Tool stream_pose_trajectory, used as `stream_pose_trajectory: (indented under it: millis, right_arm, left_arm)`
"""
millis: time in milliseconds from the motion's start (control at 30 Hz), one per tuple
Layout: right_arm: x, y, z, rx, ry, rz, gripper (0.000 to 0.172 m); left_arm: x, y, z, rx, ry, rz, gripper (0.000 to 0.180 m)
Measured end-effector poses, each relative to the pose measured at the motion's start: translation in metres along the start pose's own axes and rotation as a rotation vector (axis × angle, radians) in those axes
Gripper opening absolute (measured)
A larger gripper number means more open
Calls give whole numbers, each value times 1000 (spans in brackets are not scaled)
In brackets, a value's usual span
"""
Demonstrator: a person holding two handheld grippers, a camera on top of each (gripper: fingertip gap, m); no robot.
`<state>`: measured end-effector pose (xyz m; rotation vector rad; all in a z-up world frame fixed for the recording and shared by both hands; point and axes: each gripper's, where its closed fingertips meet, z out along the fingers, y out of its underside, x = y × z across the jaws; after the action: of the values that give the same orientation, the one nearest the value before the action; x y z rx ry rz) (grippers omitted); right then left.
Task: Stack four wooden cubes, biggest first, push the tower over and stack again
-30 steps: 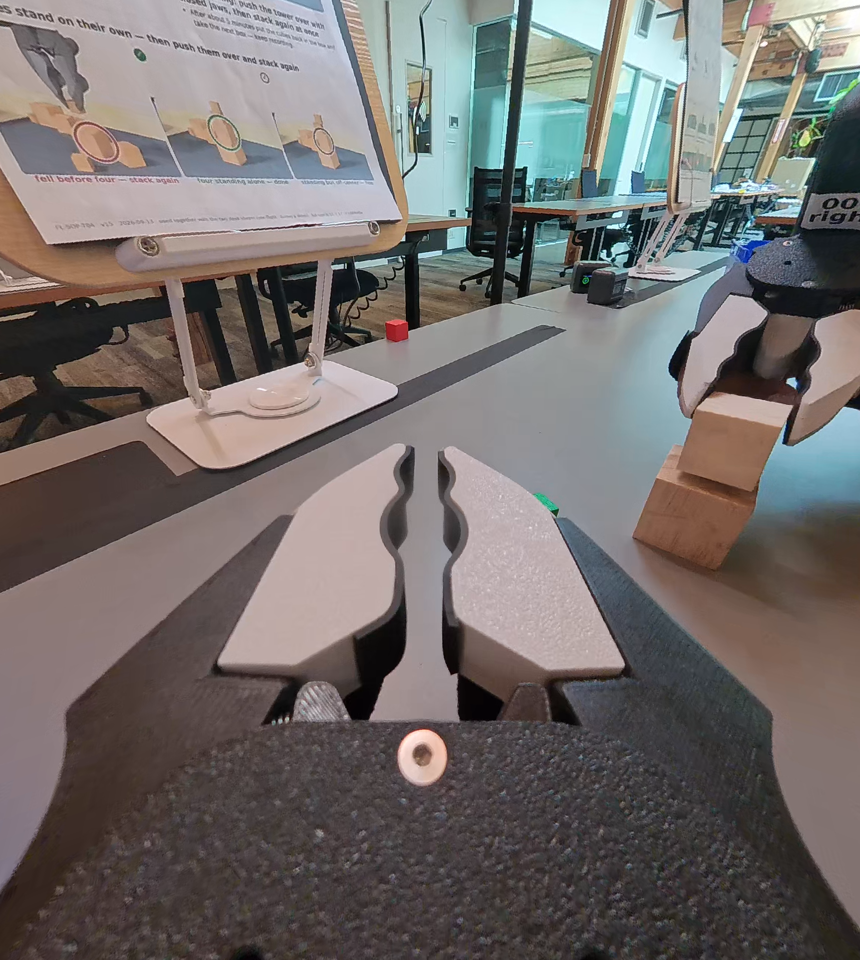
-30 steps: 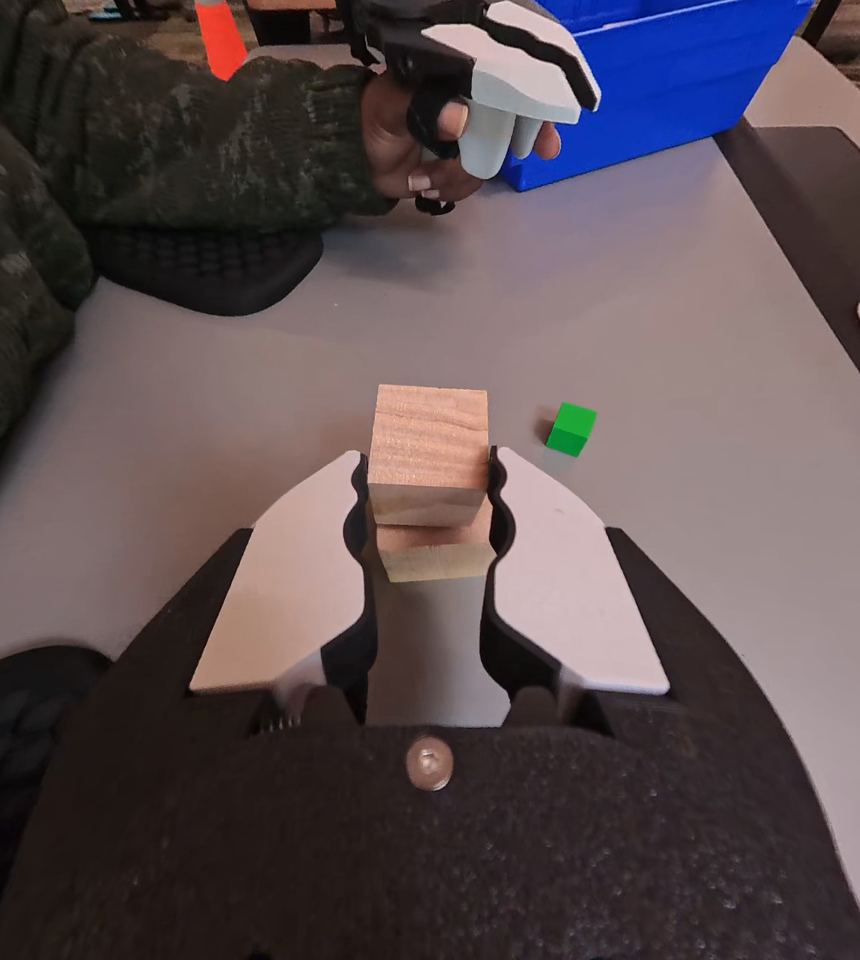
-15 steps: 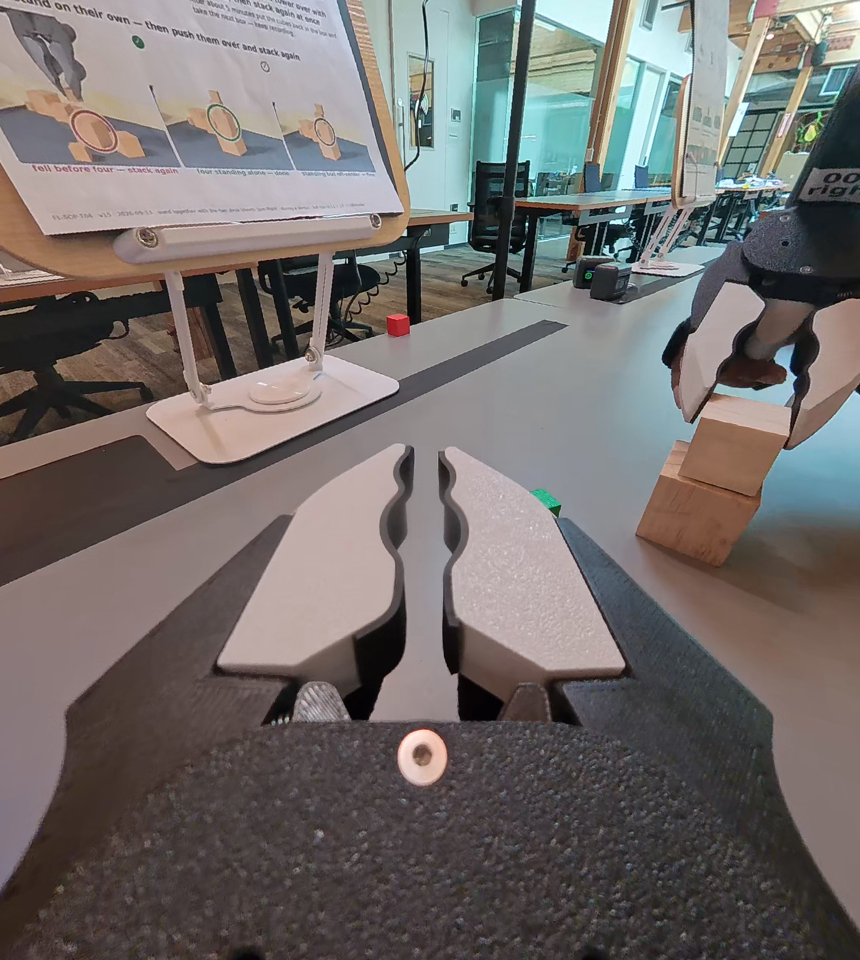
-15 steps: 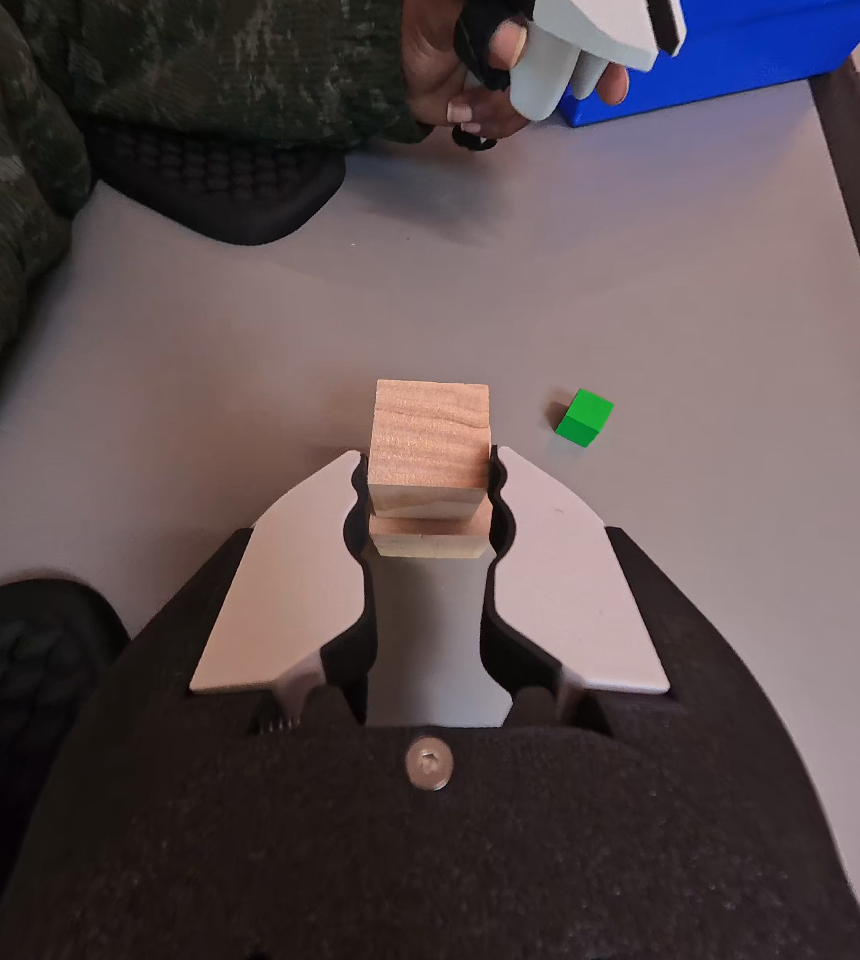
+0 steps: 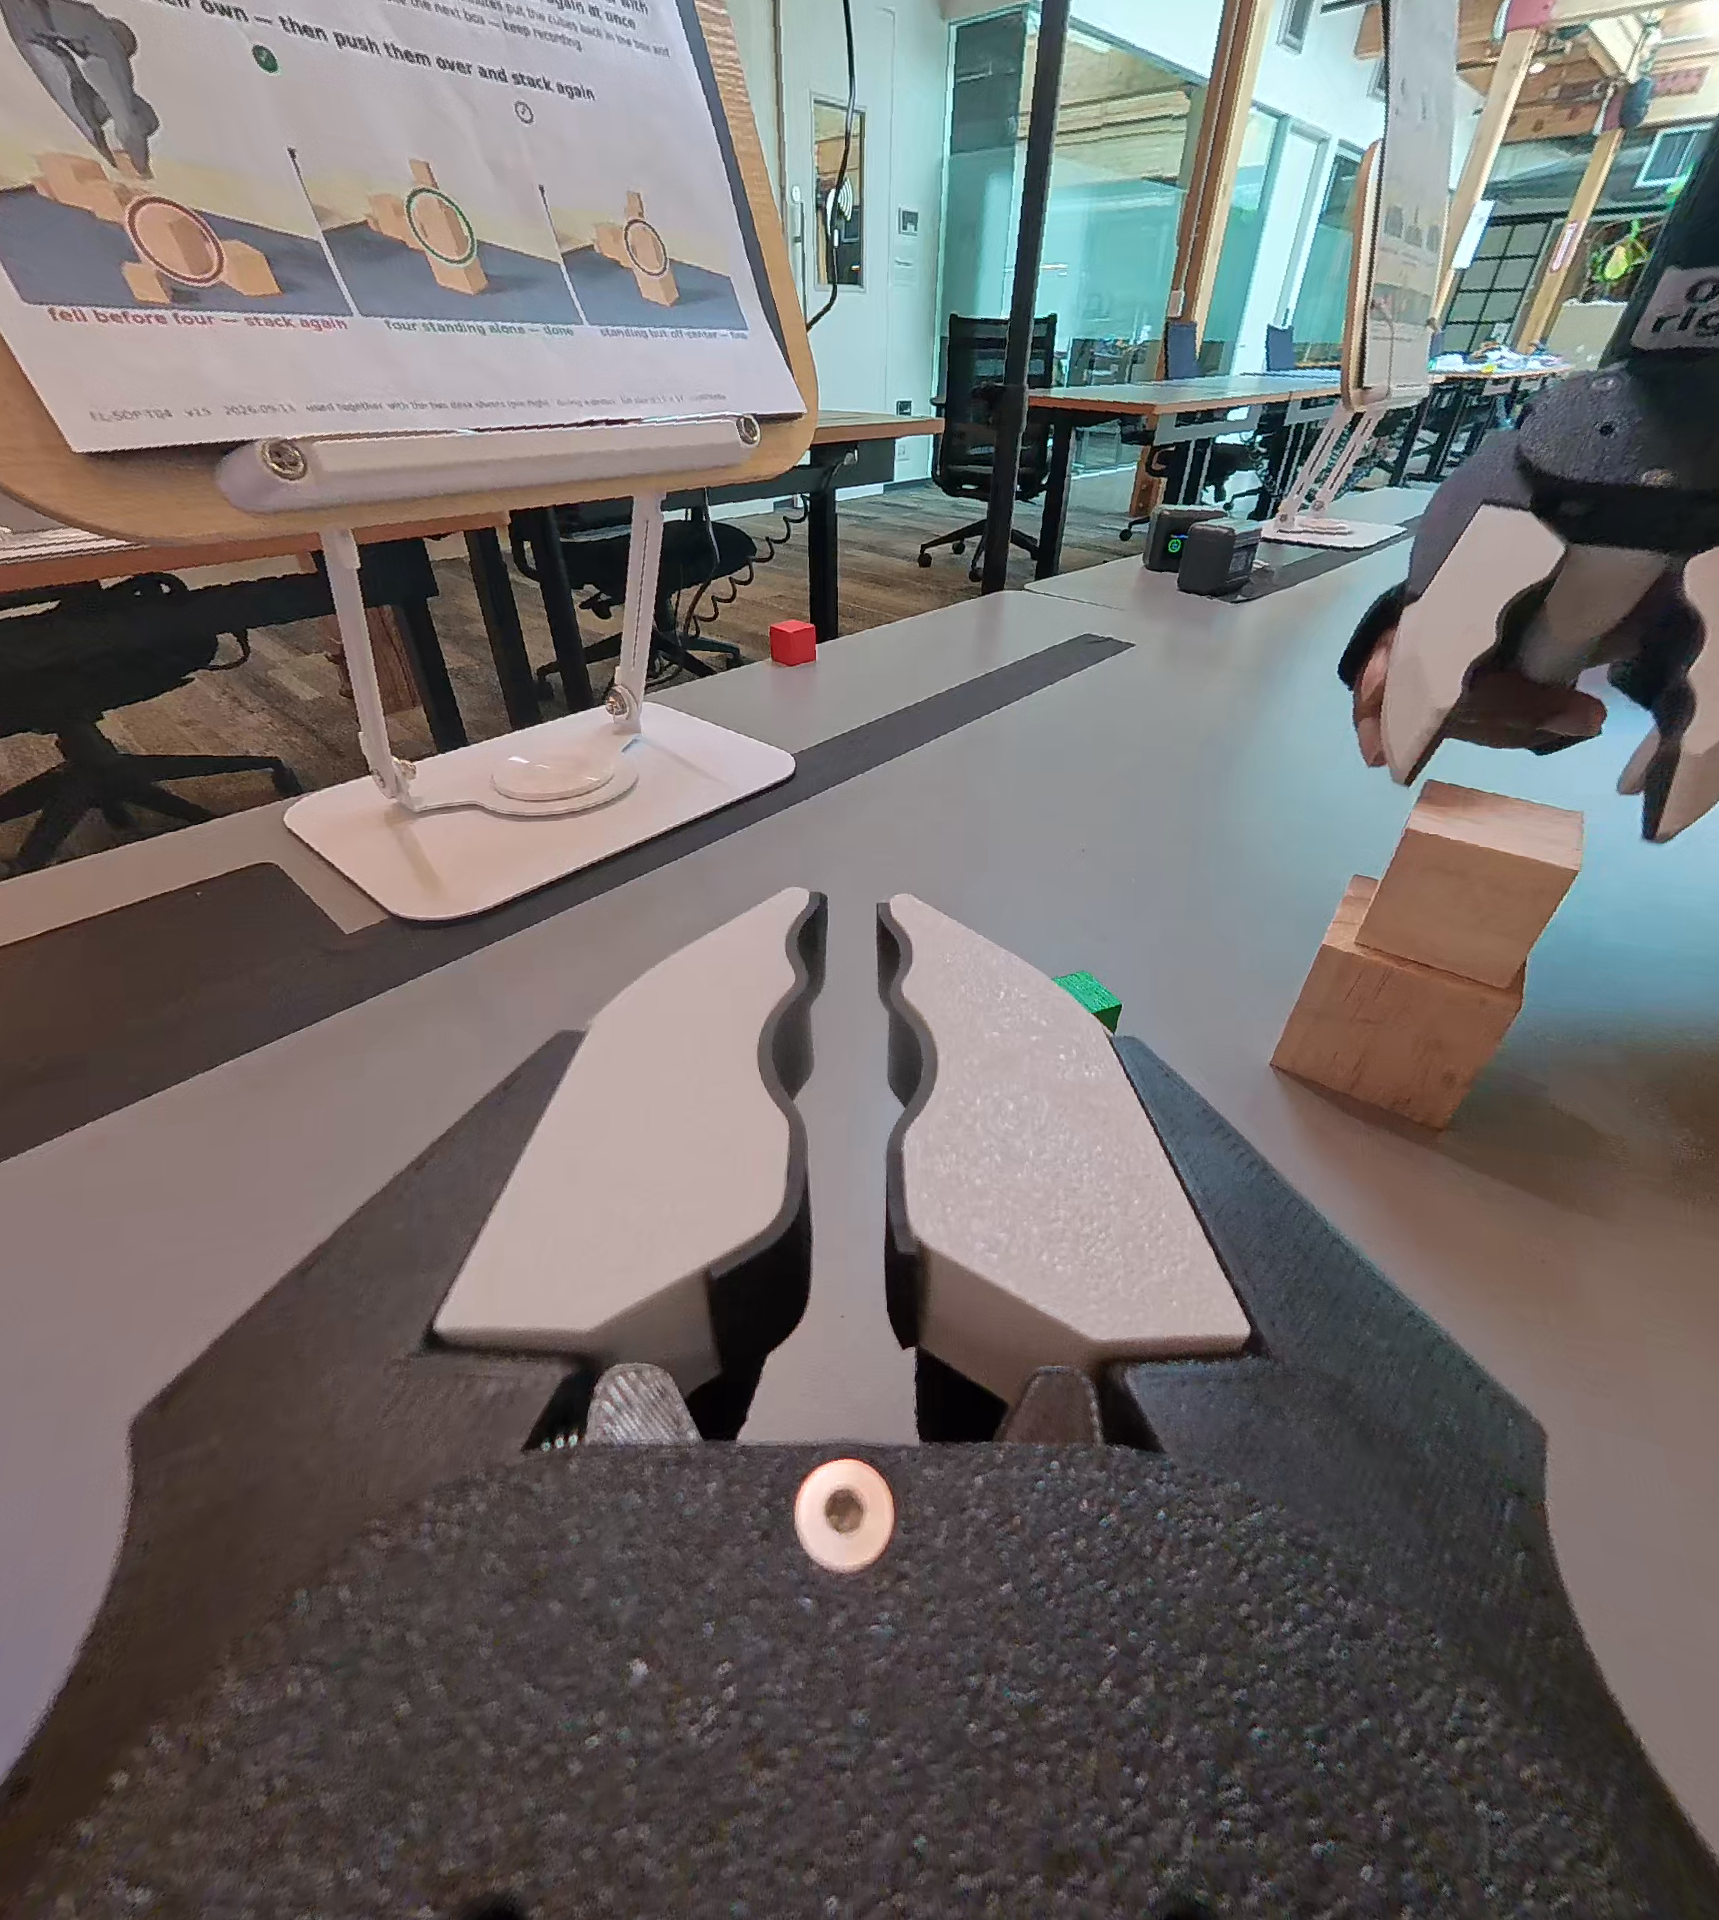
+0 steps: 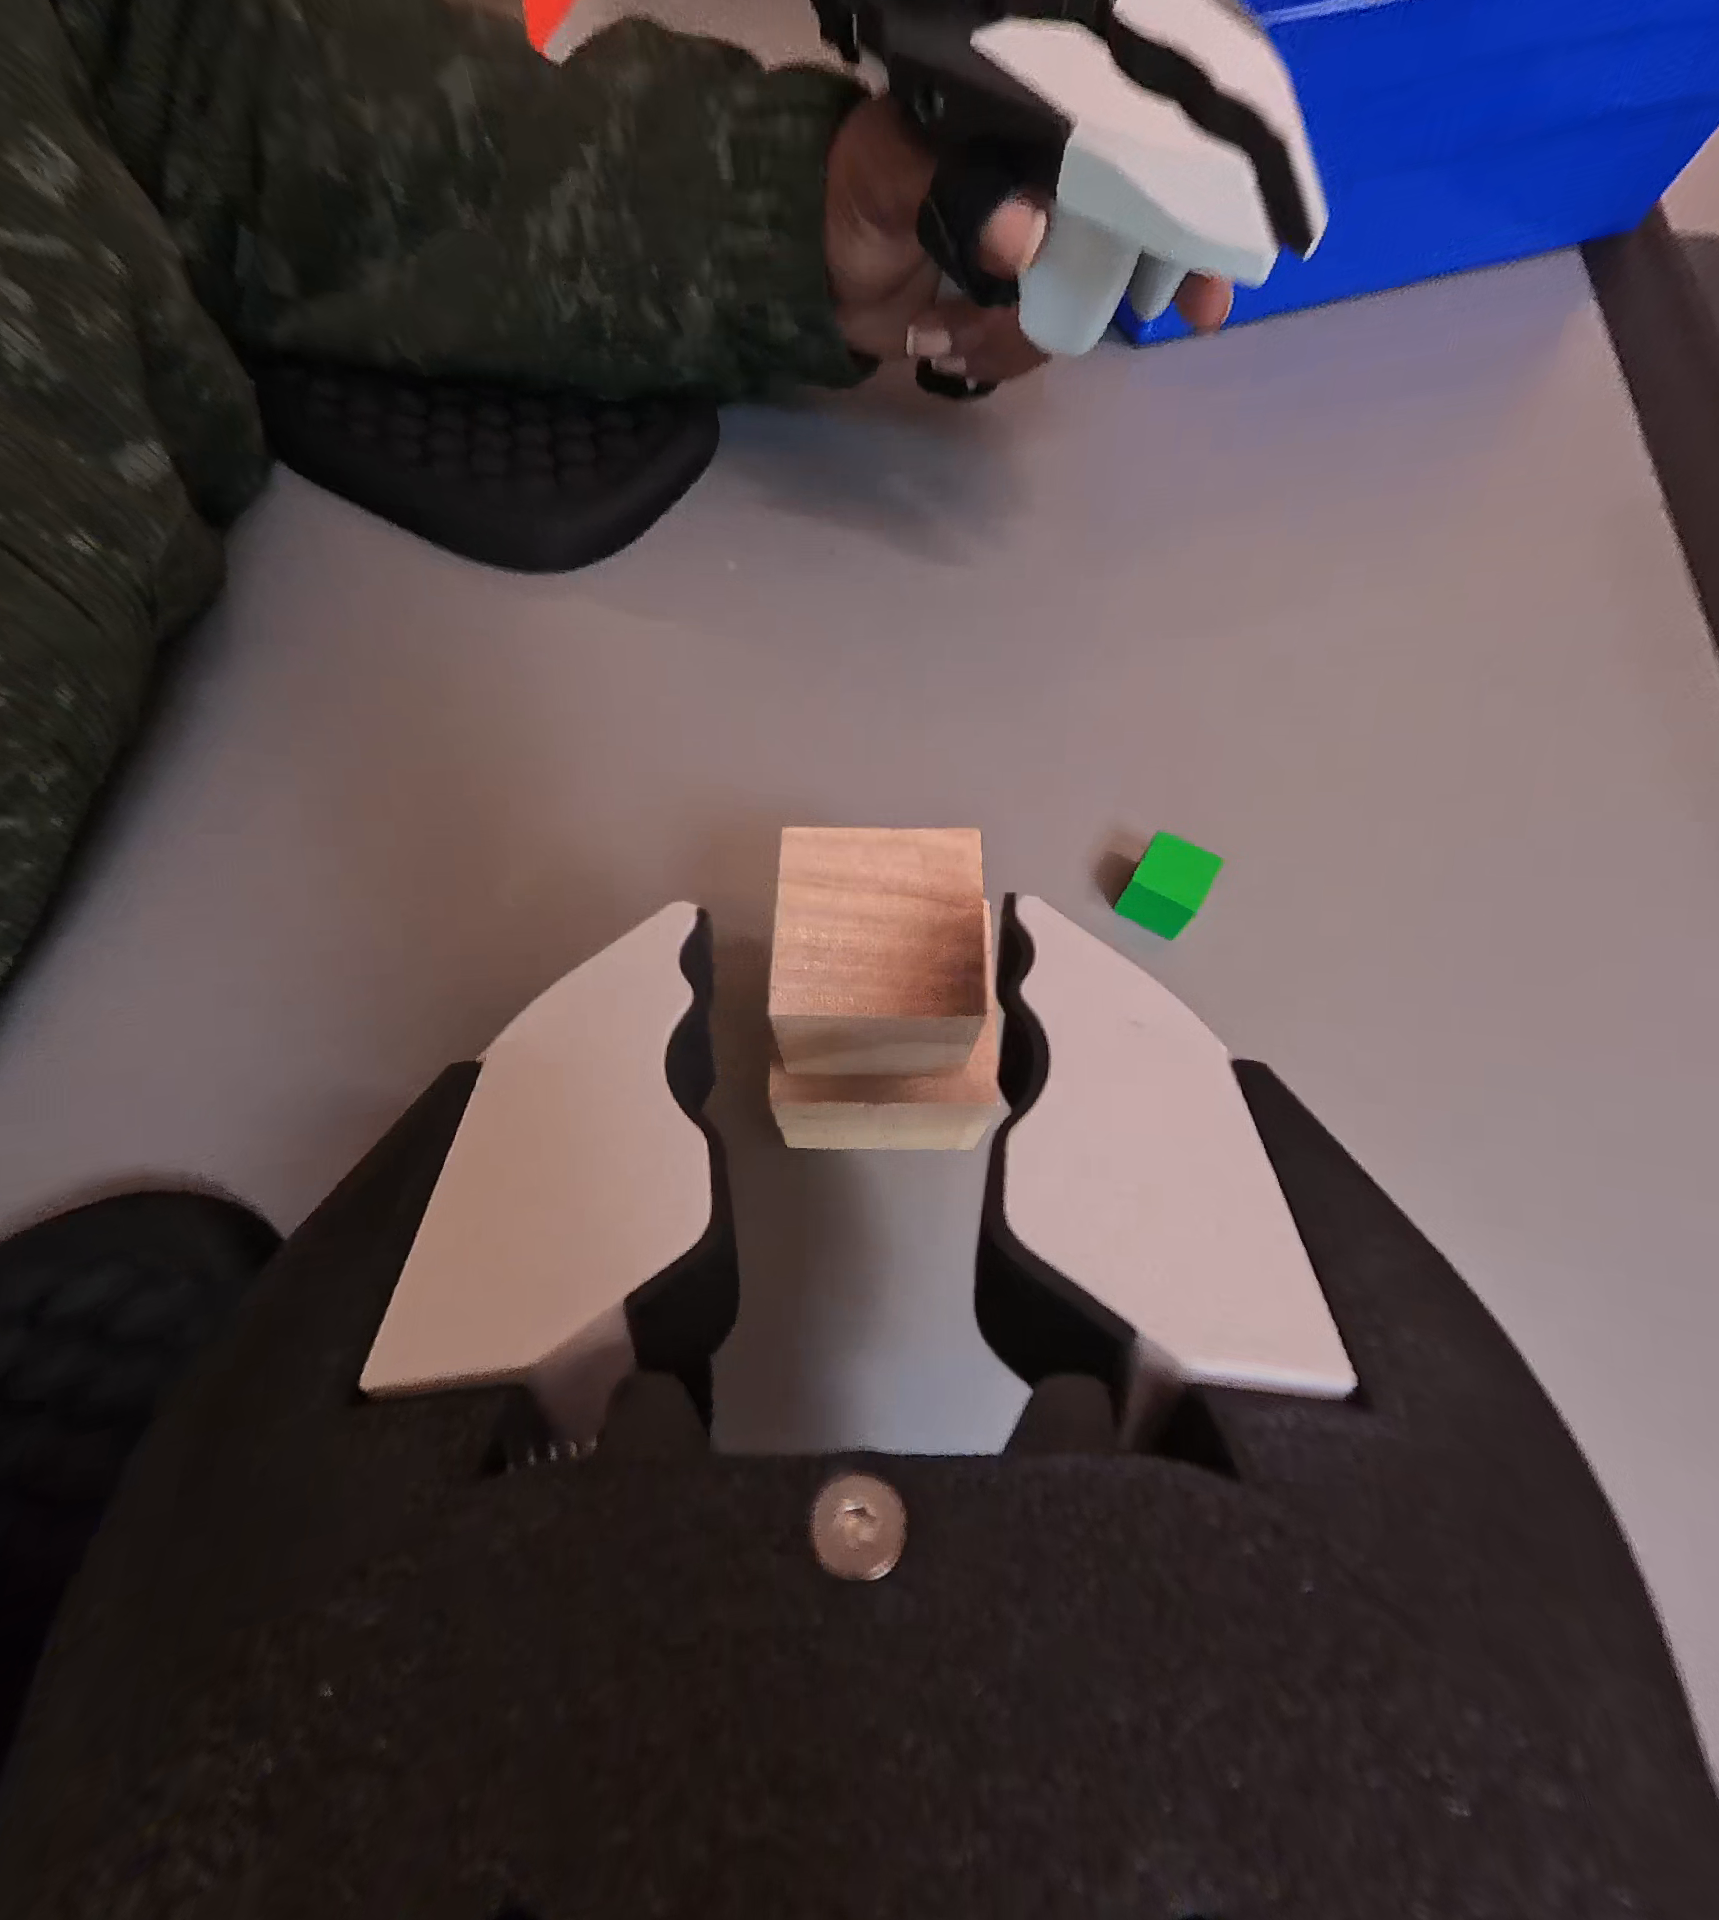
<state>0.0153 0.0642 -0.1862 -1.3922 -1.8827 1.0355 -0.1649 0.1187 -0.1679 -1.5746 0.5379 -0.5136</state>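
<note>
The right gripper (image 6: 853, 914) hangs spread just above a stack of two wooden cubes (image 6: 881, 987), pads clear of both sides. The left gripper (image 5: 850, 914), nearly pressed together on nothing, hovers over the grey table (image 5: 1094, 831), a small green cube (image 5: 1089, 1000) beside its right finger.

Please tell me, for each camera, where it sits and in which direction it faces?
Left wrist view: on the left hand-held gripper, low over the table, facing a document stand; own fingers show.
Right wrist view: on the right hand-held gripper, looking down; a hand shows.
Shared: the stacked wooden cubes, green cube.
</note>
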Motion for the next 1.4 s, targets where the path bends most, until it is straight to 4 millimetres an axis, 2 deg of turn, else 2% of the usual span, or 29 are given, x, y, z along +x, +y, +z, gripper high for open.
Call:
stream_pose_trajectory:
  millis: [233, 367, 433, 467, 500, 533, 600, 733, 767, 800, 867, 900, 1033, 1133, 1333, 1367, 1400]
  right_arm:
    - [6, -9, -20, 63, 88, 4, 52]
    - [30, -12, -42, 176, 196, 74, 48]
    - [58, -11, -63, 274, 313, 127, 44]
    - [80, -8, -77, 319, 410, 160, 39]
    - [105, 1, -93, 347, 533, 198, 29]
    - [132, 14, -111, 356, 675, 237, 2]
    - [177, 44, -142, 334, 907, 299, 0]
    - [252, 101, -174, 224, 1216, 429, 0]
    - [269, 113, -177, 185, 1270, 455, 11]
    - [287, 125, -178, 150, 1302, 492, 32]
    - [321, 146, -174, 77, 1318, 603, 62]
    - [337, 154, -172, 46, 1320, 659, 70]
    - [387, 174, -165, -44, 1344, 786, 73]
    - [415, 186, -161, -95, 1356, 839, 73]
    - [447, 204, -160, -147, 1350, 908, 67]
    - [450, 205, -161, -149, 1342, 908, 62]
    - [452, 207, -160, -163, 1319, 903, 50]
  left_arm:
    - [0, 0, 0, 1, 1, 1, 9]
    - [0, 0, 0, 0, -1, -1, 9]
    - [1, 0, 0, 2, -5, -3, 9]
    - [2, 0, -1, 3, -7, -3, 9]
    - [1, -1, -1, 5, -15, 0, 8]
    - [0, -2, -1, 11, -30, 7, 7]
    - [-6, -5, -4, 27, -75, 26, 0]
    - [-11, -9, -7, 49, -102, 22, 0]
    - [-13, -8, -8, 49, -110, 22, 0]
    - [-15, -7, -7, 48, -114, 20, 0]
    - [-17, -4, -7, 44, -122, 14, 0]
    - [-18, -4, -7, 43, -126, 12, 0]
    - [-20, -1, -6, 37, -126, 5, 0]
    - [-20, 0, -5, 35, -118, 0, 0]
    - [-19, -2, -4, 42, -103, -7, 0]
    - [-20, -1, -4, 39, -104, -7, 0]
    - [-20, 1, -3, 32, -105, -7, 0]
